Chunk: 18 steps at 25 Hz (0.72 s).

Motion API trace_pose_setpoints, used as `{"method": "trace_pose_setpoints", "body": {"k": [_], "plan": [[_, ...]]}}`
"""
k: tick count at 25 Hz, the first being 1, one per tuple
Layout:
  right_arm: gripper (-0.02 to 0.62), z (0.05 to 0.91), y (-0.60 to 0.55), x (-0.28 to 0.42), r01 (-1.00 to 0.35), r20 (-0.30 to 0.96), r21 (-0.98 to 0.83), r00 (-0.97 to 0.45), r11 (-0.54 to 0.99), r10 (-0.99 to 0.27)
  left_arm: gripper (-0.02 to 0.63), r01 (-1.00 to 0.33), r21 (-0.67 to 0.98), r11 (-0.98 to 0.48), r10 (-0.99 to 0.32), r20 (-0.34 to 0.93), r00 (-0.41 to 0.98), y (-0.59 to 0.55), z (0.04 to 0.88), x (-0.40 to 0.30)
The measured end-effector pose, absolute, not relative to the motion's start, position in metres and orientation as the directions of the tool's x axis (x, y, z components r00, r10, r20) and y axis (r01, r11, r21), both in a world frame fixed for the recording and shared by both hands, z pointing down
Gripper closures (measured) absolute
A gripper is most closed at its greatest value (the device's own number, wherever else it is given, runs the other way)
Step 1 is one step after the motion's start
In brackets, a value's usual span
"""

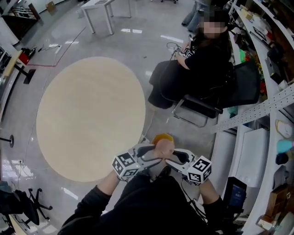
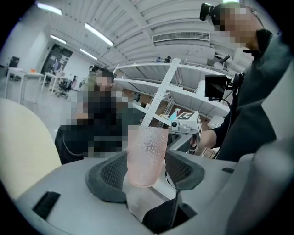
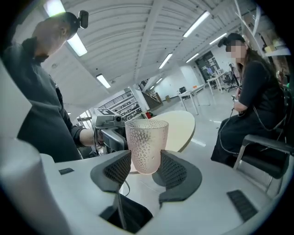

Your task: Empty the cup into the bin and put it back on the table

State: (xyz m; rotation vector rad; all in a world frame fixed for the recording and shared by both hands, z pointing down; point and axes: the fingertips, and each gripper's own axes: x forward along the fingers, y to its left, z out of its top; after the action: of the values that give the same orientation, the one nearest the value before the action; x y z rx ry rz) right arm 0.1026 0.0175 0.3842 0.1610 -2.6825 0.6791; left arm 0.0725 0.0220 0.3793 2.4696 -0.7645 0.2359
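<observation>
A translucent pink cup (image 1: 164,148) with a dimpled wall hangs in the air close to my body, off the table. Both grippers clasp it from opposite sides. My left gripper (image 1: 155,155) comes in from the left and my right gripper (image 1: 172,159) from the right. In the left gripper view the cup (image 2: 147,151) stands upright between the dark pads (image 2: 109,172), which press on it. The right gripper view shows the same cup (image 3: 147,142) squeezed between its pads (image 3: 172,172). An orange shape (image 1: 161,137) shows just beyond the cup; I cannot tell what it is.
A round beige table (image 1: 92,114) lies ahead to the left. A person in black sits on a chair (image 1: 202,105) ahead to the right. White shelving (image 1: 275,105) runs down the right side. A white table (image 1: 98,9) stands far back.
</observation>
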Motion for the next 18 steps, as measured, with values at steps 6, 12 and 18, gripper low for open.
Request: {"method": "trace_pose_setpoints", "body": {"k": [6, 12, 18], "plan": [[0.390, 0.360, 0.028, 0.068, -0.078, 0.335, -0.353, -0.941, 0.932, 0.049, 0.351, -0.692, 0.288, -0.662, -0.628, 0.289, 0.722, 0.036, 0.351, 0.037], [0.390, 0.342, 0.028, 0.041, 0.099, 0.322, -0.256, -0.929, 0.962, 0.181, 0.351, -0.815, 0.176, -0.552, -0.763, 0.287, 0.579, 0.041, 0.333, 0.016], [0.390, 0.335, 0.055, 0.003, 0.285, 0.314, -0.199, -0.888, 0.938, 0.336, 0.351, -0.912, 0.082, -0.401, -0.859, 0.312, 0.406, 0.072, 0.323, -0.018]]}}
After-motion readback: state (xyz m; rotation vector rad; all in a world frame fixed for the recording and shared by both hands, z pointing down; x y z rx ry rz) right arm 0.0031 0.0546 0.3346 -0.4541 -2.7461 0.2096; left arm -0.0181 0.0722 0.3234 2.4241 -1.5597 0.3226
